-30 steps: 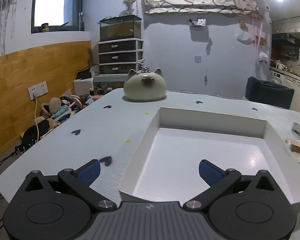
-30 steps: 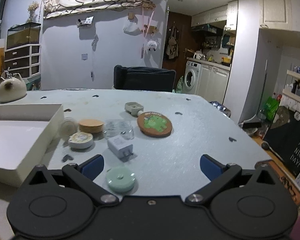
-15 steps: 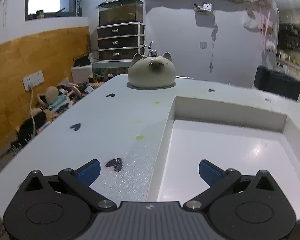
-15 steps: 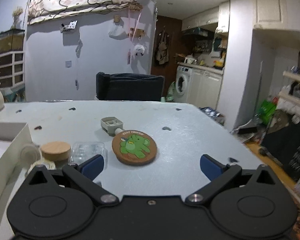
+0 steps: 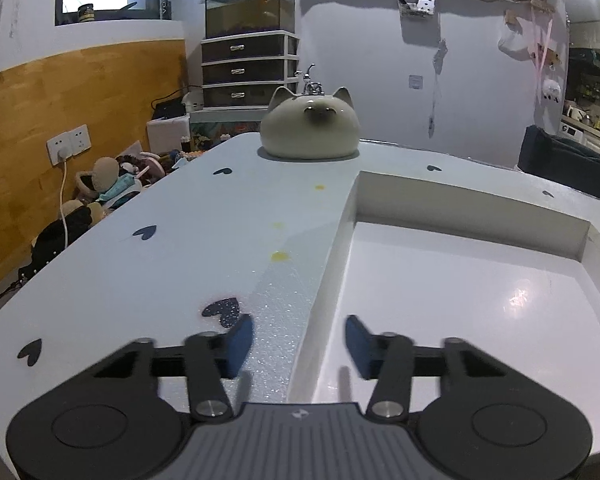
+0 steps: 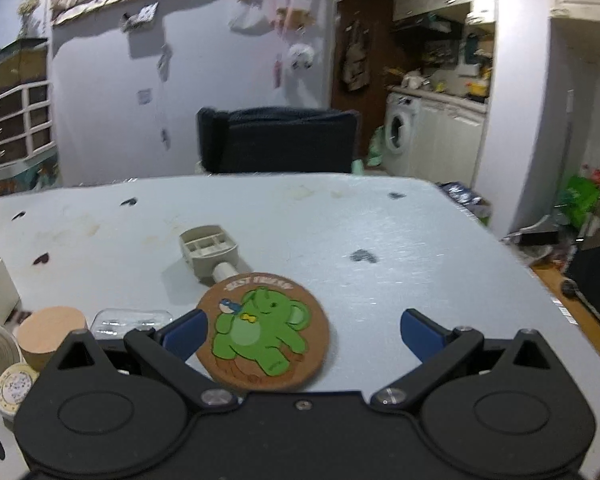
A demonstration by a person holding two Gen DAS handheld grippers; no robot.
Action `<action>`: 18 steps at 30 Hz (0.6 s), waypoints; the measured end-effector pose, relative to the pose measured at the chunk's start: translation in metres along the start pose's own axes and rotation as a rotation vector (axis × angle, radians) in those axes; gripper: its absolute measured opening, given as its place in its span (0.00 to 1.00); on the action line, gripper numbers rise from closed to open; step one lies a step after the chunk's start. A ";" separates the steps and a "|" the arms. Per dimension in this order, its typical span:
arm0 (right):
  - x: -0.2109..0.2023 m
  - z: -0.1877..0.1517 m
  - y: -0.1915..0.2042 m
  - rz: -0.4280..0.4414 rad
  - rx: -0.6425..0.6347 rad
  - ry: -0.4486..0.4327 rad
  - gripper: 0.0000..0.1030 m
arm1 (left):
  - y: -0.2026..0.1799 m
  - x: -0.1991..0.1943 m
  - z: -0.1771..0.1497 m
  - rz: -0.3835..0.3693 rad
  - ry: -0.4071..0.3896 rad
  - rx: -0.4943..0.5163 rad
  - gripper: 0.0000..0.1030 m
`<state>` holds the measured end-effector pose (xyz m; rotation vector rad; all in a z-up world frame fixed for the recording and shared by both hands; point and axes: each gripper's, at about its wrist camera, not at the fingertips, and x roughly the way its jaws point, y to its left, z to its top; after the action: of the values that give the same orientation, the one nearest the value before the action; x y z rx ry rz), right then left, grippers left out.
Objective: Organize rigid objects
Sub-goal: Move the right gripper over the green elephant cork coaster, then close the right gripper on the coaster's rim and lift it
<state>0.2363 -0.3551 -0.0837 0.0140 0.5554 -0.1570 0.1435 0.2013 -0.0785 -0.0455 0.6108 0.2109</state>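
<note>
Straddling the white tray's (image 5: 460, 208) wall, left gripper (image 5: 298, 338).

Round brown rubber coaster with a green elephant (image 6: 263, 333): an arc of pale capital letters runs along its top edge; the first word looks like "JUST" or "BEST", the second word is too blurred to read.
Small round tin with a yellow-rimmed patterned lid (image 6: 14, 388): print on the lid is too small to read.
Left wrist view: no legible text.
</note>
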 end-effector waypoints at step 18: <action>0.045 0.001 0.021 0.096 -0.110 0.074 1.00 | -0.005 0.004 0.012 -0.039 0.002 0.054 0.14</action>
<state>0.2780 -0.3409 -0.1070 -0.0607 0.6349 -0.0325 0.1550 0.1984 -0.0712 -0.0058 0.6165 0.1561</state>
